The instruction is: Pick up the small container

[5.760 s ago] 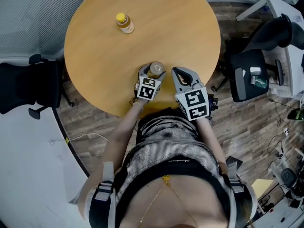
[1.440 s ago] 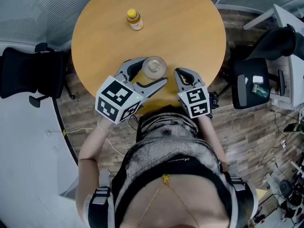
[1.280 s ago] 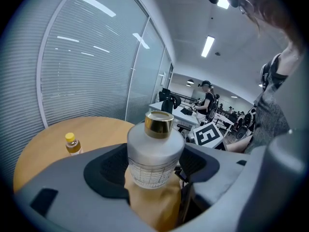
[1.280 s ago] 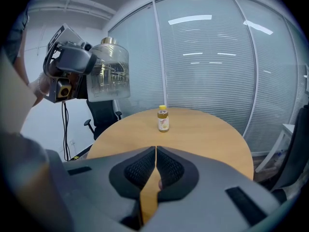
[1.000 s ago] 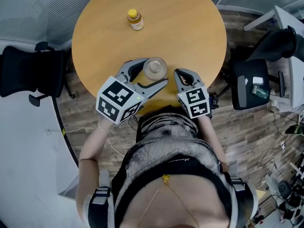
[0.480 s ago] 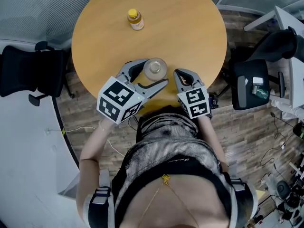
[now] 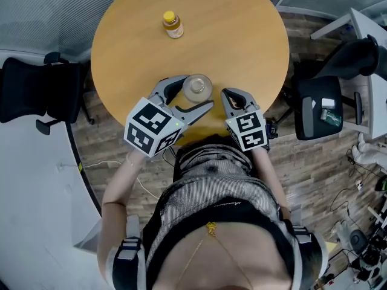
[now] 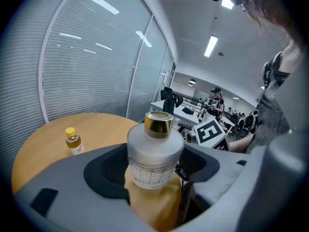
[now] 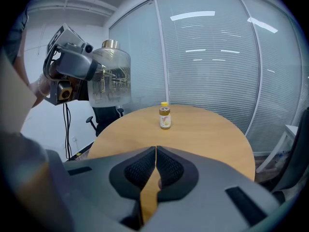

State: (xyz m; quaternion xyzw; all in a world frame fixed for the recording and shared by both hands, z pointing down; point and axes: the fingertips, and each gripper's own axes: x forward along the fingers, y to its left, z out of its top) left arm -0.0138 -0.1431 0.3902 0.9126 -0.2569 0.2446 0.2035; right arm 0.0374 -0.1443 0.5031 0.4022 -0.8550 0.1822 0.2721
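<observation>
L claw [image 7: 193, 94] clamps small container [image 8: 154, 153], raised off table [image 7: 242, 41] vs earlier; R claw [image 9: 155, 154] closed, unmoved.

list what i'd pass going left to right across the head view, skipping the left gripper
black office chair → small amber bottle with yellow cap → frosted container with gold cap → right gripper → dark office chair

No writing is legible anywhere. The small container [image 8: 155, 154] carries fine printed lines and the yellow-capped bottle [image 7: 173, 25] a label, both too small to read.
</observation>
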